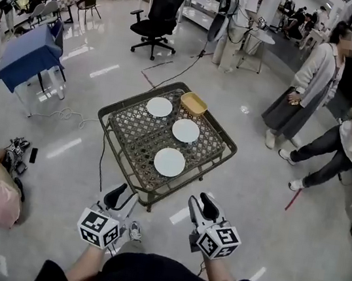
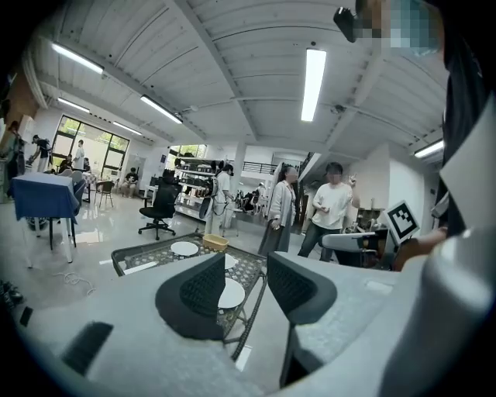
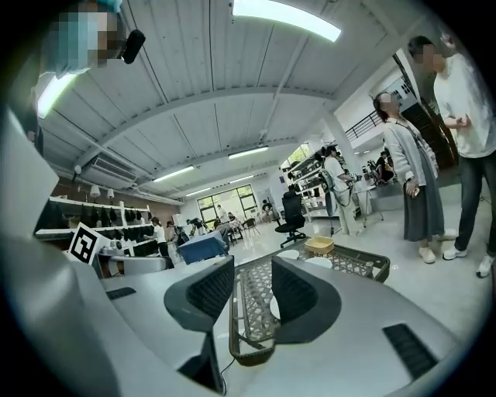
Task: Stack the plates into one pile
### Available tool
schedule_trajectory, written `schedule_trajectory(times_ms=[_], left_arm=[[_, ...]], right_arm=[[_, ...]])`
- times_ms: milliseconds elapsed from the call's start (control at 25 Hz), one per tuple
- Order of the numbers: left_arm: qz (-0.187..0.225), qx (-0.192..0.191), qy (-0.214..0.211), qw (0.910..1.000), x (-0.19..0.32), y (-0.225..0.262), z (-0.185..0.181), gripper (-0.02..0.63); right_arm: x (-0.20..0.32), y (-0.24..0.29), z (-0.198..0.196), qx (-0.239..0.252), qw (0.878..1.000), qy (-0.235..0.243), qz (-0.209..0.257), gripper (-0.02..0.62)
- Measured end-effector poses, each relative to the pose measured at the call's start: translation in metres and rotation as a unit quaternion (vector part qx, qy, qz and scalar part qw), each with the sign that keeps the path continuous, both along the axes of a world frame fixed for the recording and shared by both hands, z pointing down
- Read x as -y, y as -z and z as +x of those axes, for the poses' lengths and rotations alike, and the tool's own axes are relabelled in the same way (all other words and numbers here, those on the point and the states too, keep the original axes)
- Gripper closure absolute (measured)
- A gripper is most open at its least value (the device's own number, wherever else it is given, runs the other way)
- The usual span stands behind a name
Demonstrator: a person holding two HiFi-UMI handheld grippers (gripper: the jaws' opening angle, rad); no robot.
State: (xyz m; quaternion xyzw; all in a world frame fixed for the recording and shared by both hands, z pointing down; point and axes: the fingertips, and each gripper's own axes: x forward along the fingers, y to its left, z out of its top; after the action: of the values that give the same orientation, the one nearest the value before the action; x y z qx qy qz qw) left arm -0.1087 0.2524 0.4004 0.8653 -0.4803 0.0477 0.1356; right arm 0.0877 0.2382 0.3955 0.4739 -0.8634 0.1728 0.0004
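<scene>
While the three plates lie apart on the mesh tabletop, nothing is stacked yet: far plate, middle plate, near plate, with a yellow tray by the far edge. Left claw and right claw are both partly open, empty, short of the tabletop. All stacking remains

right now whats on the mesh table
Three white plates, none stacked: the near plate, middle plate, far plate, plus a yellow basket. The basket's contents cannot be made out.
</scene>
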Motion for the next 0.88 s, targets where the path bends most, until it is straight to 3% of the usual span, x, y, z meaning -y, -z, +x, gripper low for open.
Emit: schedule_trajectory(times_ms=[240,520,880], left_arm=[[0.005,-0.003,-0.024,0.9997,0.072,0.002,-0.036,0.442],[-0.018,-0.003,-0.059,0.9981,0.124,-0.014,-0.063,0.440],[-0.064,-0.012,-0.099,0.9929,0.152,-0.042,-0.053,0.431]], right_arm=[[0.059,-0.005,-0.033,0.003,0.999,-0.031,-0.005,0.460],[0.102,-0.014,-0.052,0.003,0.997,-0.077,-0.018,0.459],[0.129,-0.042,-0.053,-0.007,0.993,-0.103,-0.062,0.459]])
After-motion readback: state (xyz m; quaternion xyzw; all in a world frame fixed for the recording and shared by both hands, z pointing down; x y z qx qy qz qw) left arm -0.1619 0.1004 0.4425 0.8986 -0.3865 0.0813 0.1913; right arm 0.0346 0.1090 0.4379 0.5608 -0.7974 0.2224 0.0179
